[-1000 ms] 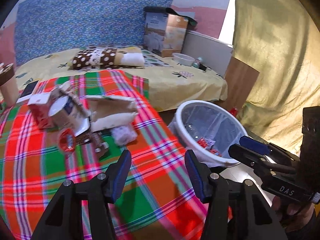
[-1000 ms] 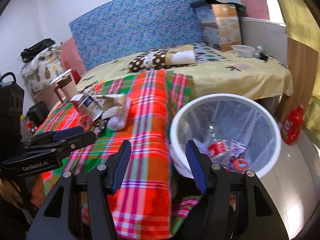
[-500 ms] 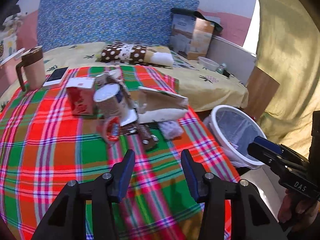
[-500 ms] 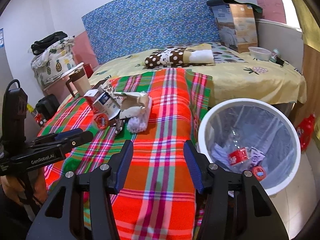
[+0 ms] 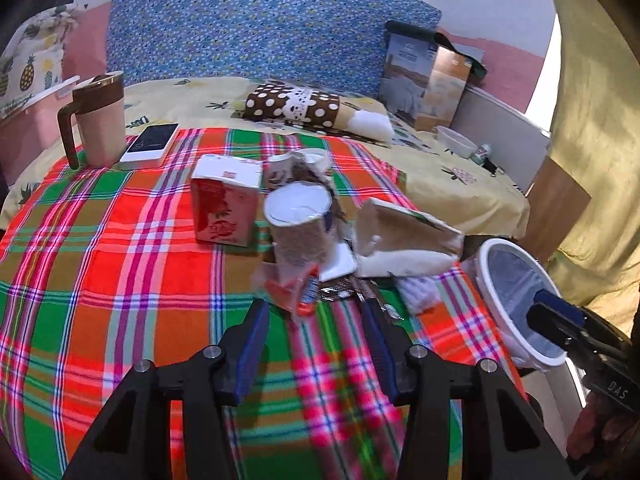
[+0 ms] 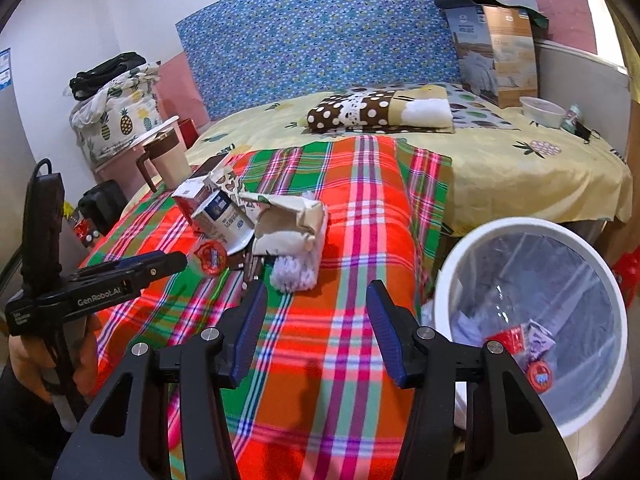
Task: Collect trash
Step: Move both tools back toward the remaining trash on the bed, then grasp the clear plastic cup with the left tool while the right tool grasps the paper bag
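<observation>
The left claw [image 5: 316,344] hangs wide and empty just short of the trash pile on the plaid blanket [image 5: 120,280], with the red wrapper [image 5: 296,292] lying straight ahead, almost between its tips. The right claw [image 6: 316,324], also wide and empty, sits further back, the pile ahead and to its left and the bin [image 6: 452,276] just to its right. The left claw looks nearer, so a short forward reach should reach the wrapper.
</observation>
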Motion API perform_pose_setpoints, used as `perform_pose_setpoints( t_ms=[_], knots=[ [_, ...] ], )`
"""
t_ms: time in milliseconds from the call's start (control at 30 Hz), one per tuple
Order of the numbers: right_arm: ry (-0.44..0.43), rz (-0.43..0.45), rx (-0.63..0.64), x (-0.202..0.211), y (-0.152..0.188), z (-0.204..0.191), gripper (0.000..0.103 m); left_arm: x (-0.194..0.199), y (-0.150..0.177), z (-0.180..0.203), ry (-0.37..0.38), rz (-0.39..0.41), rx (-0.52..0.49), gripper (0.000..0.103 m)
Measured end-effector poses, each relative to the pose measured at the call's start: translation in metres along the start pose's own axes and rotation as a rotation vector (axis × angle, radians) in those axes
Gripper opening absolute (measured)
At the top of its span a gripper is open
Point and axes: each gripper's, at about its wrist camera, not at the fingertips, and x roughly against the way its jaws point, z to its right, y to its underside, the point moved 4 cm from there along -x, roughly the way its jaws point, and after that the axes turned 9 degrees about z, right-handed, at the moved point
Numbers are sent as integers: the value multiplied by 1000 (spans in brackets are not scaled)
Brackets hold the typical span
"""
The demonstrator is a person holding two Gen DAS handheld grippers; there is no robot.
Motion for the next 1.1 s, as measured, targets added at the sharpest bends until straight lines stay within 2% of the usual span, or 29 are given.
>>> perform_pose_setpoints(
  t_ms=[233,400,600,667,733,833,900,1100],
  knots=[
    [-22,-22,8,-22,-8,-3,54,-25,-5,-16,-14,-30,-14,50],
    [-31,-47,5,-37,-10,-3,53,-41,-5,-23,-3,-60,-18,56],
    [-44,-71,-12,-47,-10,0,53,-54,-4,-24,15,-80,-22,56],
    [-47,-78,-11,-51,-11,-1,42,-58,-3,-24,21,-88,-20,56],
    [-50,-81,-16,-52,-11,-1,26,-61,-2,-24,23,-95,-22,56],
    [-52,-81,-16,-50,-9,-2,22,-62,0,-23,31,-98,-19,55],
    [-49,-77,-13,-47,-9,-3,22,-63,0,-24,31,-100,-15,49],
    [-44,-61,-17,-41,-14,-2,21,-57,-1,-24,26,-81,-6,48]
  ],
)
